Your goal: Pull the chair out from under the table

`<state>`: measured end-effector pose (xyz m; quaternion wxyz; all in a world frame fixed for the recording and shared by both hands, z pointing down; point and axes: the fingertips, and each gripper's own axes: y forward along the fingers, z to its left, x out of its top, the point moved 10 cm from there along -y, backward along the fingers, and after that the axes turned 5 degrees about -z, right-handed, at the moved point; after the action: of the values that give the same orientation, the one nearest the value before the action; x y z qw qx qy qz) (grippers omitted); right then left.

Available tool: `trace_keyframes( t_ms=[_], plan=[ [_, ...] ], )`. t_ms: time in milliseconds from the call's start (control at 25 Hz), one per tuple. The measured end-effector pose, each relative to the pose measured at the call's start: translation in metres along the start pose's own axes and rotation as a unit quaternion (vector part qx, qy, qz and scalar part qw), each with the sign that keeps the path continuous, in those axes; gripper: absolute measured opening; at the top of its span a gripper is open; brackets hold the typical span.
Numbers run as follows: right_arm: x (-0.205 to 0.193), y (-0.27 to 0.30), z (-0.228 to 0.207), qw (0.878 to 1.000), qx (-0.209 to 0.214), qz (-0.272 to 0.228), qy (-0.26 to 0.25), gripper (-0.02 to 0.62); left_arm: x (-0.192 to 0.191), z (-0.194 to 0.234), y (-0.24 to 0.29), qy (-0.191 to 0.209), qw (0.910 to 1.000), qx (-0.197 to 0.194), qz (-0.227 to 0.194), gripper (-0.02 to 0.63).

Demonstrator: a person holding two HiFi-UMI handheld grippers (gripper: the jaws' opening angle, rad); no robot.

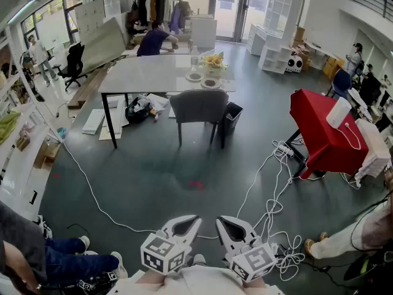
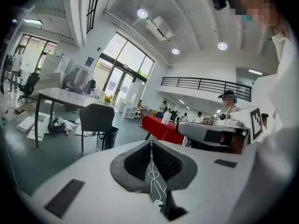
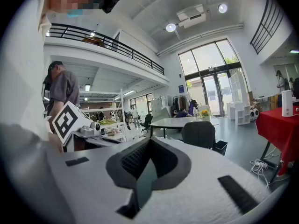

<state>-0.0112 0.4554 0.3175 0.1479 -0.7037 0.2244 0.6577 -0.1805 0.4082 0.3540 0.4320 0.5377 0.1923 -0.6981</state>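
Observation:
A dark grey upholstered chair (image 1: 198, 110) stands tucked against the near edge of a pale table (image 1: 153, 75), far across the floor from me. It also shows small in the left gripper view as the chair (image 2: 97, 120) and in the right gripper view as the chair (image 3: 199, 133). My left gripper (image 1: 191, 221) and right gripper (image 1: 222, 221) hover side by side at the bottom of the head view, both shut with nothing between the jaws. Neither is anywhere near the chair.
White cables (image 1: 270, 189) trail over the grey floor to my right, near a red-draped table (image 1: 322, 131). A black bin (image 1: 231, 117) sits right of the chair. A seated person's legs (image 1: 67, 260) are at lower left. Flowers and dishes (image 1: 209, 69) rest on the table.

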Motion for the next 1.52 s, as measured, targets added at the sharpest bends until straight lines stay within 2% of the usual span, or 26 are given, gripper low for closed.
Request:
trace_keyframes(
  t_ms=[240,520,680,800,920,1040,1160,1360,1520],
  plan=[
    [0.001,-0.003,-0.002,1.0,0.003,0.004,0.0,0.002,0.0,-0.003,-0.001,-0.005,0.9999,0.01,0.0,0.025],
    [-0.001,0.002,-0.003,1.0,0.026,0.013,-0.01,0.002,-0.003,-0.004,0.005,-0.005,0.9999,0.014,0.006,0.025],
    [0.0,0.001,-0.007,1.0,0.013,0.004,0.005,0.002,-0.004,-0.006,0.007,-0.005,0.9997,0.018,0.014,0.026],
    [-0.001,0.002,-0.019,1.0,0.006,-0.007,0.013,0.003,-0.001,-0.001,0.016,0.014,0.9995,0.021,0.02,0.026],
    [0.001,0.001,-0.032,1.0,0.0,-0.018,0.014,0.003,0.01,0.001,0.028,0.032,0.9986,0.041,0.009,0.026],
    [0.001,-0.001,-0.042,1.0,0.007,-0.02,0.012,0.003,0.014,-0.001,0.036,0.018,0.9979,0.058,-0.021,0.026],
    [-0.004,-0.006,-0.05,0.999,0.025,-0.021,0.016,0.003,0.003,-0.007,0.039,-0.001,0.995,0.086,-0.051,0.025],
    [-0.015,-0.01,-0.059,0.998,0.056,-0.02,0.024,0.003,-0.021,-0.007,0.04,-0.036,0.9921,0.112,-0.042,0.026],
    [-0.013,0.002,-0.074,0.998,0.053,-0.021,0.026,0.003,-0.018,0.005,0.048,-0.047,0.9911,0.119,-0.037,0.026]
  ],
)
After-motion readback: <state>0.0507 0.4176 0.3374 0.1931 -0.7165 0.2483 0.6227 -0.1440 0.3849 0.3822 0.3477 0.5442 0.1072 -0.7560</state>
